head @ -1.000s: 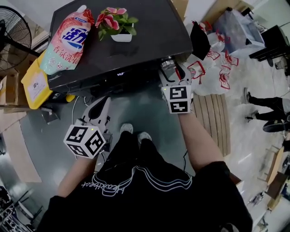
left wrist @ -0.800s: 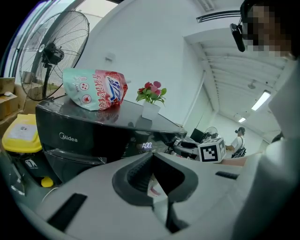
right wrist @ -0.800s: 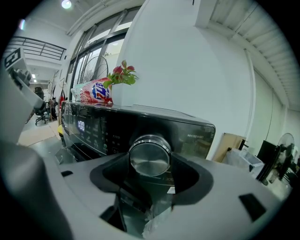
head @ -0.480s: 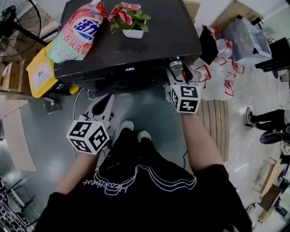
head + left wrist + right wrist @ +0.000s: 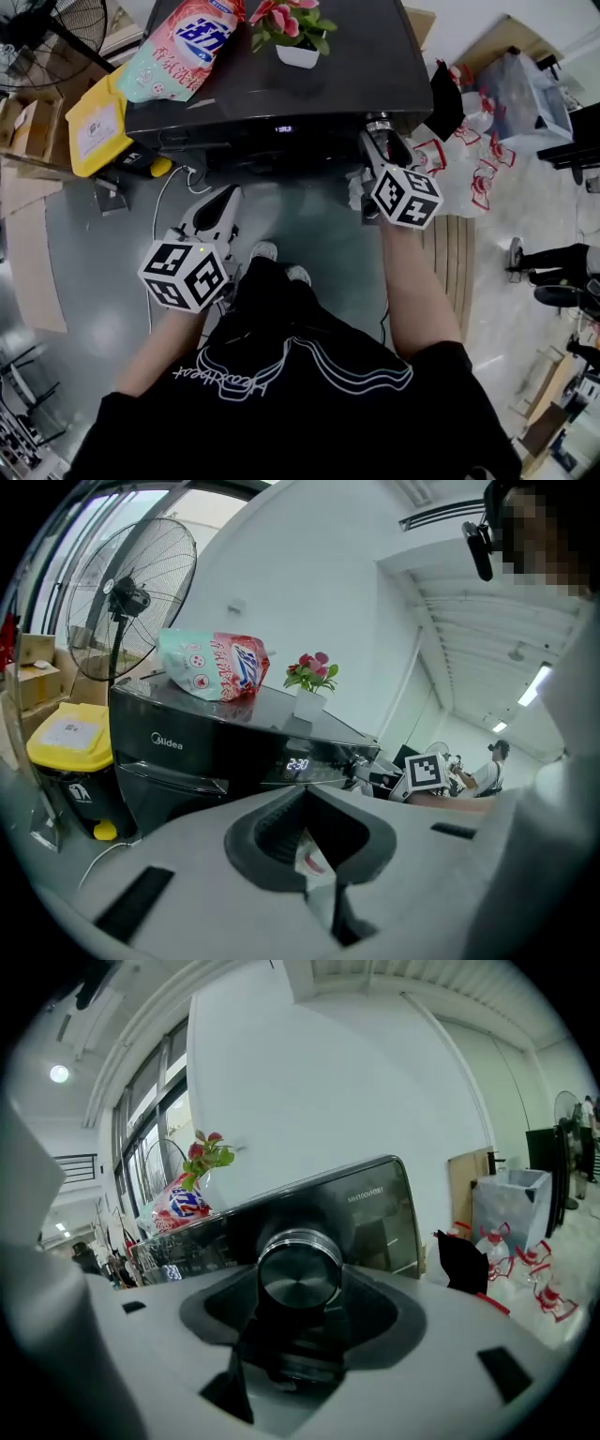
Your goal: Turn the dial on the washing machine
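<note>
The black washing machine (image 5: 309,89) stands in front of me, with its lit display (image 5: 284,129) on the front panel. At the panel's right end sits the round silver dial (image 5: 378,120). My right gripper (image 5: 381,141) reaches to it, and its marker cube is tilted. In the right gripper view the dial (image 5: 299,1267) sits between the two jaws of my right gripper (image 5: 300,1288), which close on its sides. My left gripper (image 5: 217,206) hangs low in front of the machine, away from it. My left gripper (image 5: 305,860) is shut and holds nothing.
A detergent pouch (image 5: 187,42) and a potted flower (image 5: 292,28) rest on the machine's top. A yellow bin (image 5: 94,122) and a fan (image 5: 56,23) stand to its left. Plastic bags (image 5: 469,159) and a wooden pallet (image 5: 450,253) lie to its right. A person's legs (image 5: 553,272) show at far right.
The right gripper stays on the dial, and its marker cube has rolled clockwise. The machine has slid up in the head view. The left gripper has barely moved.
</note>
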### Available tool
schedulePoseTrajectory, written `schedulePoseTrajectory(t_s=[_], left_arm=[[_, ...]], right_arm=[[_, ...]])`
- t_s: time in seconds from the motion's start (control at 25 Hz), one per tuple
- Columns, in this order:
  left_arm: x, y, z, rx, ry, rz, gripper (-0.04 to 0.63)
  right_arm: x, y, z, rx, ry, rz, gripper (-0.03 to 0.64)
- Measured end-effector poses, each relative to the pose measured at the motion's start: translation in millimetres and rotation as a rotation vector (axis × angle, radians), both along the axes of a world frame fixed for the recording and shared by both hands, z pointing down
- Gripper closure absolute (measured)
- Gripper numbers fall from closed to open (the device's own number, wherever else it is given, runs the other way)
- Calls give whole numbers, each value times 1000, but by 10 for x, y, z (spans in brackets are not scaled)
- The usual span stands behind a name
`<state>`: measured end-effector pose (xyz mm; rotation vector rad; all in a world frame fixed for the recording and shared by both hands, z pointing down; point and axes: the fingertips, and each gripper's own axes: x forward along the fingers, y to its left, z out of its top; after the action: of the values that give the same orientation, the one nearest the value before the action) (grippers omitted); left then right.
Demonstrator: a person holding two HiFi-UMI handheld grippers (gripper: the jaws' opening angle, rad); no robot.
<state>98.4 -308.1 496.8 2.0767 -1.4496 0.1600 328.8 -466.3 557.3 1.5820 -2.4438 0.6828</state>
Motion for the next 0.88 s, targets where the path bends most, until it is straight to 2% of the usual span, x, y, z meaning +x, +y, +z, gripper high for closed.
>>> schedulePoseTrajectory(t_s=[0.16, 0.36, 0.52, 0.88], left_arm=[[0, 67, 28, -5, -1, -12, 589], [-3, 127, 31, -2, -2, -21, 589], [-14, 157, 37, -1, -2, -26, 590], [1, 186, -46, 20, -7, -19, 589]], right_arm=[[8, -2, -1, -16, -64, 13, 334], [8, -2, 4, -16, -66, 13, 334], [-4, 2, 12, -9, -29, 1, 341], [-19, 55, -168, 42, 69, -45, 302]])
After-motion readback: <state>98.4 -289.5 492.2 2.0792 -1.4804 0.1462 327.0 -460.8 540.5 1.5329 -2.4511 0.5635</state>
